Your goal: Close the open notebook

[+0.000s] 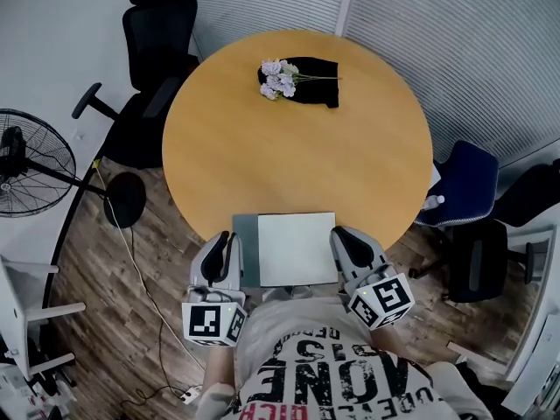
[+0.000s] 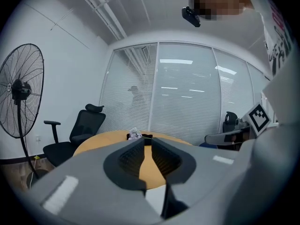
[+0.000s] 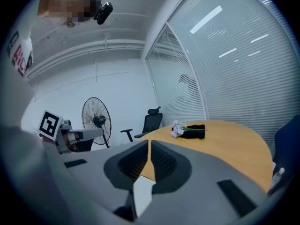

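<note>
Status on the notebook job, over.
Left gripper barely open, right gripper shut, both empty, flanking notebook. White page up, not closed. Flowers far off, nothing in the way.

Table (image 1: 289, 160): orange-tan wood.
Notebook (image 1: 297, 248): white page, grey-green cover strip at its left edge.
Flowers (image 1: 276, 79): lilac, green stems.
Cloth (image 1: 320, 82): black.
Left gripper (image 1: 230, 238), right gripper (image 1: 339, 233): grey, black pads; black-and-white square markers on the cubes.
Floor (image 1: 114, 269): brown planks.
Fan (image 1: 26, 160): black.
Shirt (image 1: 341, 374): white, black and red lettering.
</note>
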Available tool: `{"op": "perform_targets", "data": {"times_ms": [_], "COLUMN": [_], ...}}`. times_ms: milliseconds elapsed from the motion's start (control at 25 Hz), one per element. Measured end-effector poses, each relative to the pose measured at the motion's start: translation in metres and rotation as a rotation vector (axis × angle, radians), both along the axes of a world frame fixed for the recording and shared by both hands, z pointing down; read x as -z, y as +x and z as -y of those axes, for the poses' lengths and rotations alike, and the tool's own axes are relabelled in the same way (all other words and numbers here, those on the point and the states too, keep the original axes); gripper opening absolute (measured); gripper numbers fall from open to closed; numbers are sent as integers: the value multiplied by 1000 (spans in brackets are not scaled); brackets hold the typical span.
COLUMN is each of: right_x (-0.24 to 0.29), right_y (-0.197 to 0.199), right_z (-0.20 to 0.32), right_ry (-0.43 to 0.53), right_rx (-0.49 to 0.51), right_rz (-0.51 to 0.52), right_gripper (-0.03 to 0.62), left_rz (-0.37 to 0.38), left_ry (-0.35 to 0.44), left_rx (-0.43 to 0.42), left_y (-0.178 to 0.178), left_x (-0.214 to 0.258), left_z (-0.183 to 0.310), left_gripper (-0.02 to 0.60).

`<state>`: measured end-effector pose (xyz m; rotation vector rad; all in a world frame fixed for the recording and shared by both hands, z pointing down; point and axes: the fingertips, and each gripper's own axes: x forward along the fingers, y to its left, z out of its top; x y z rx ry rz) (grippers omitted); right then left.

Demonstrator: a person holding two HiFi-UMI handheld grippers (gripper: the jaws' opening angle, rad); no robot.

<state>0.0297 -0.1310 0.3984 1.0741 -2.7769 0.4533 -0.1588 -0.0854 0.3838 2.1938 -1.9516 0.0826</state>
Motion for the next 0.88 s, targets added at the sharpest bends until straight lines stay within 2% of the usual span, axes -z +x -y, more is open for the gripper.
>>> {"op": "perform_targets", "data": {"times_ms": [440, 880], "right_x": [2, 6], "right_y": [-8, -18], "right_z": [2, -7], "right_ry": [5, 11], "right_rx": [-54, -52], "right_rz": [-5, -2], "right_gripper": [26, 26], "left_rz": [-41, -78], "left_ry": [8, -11], "left_rx": [-69, -111], "left_y": [-7, -8], "left_x": [2, -2], "left_z": [10, -1], "left_gripper": [58, 58]}}
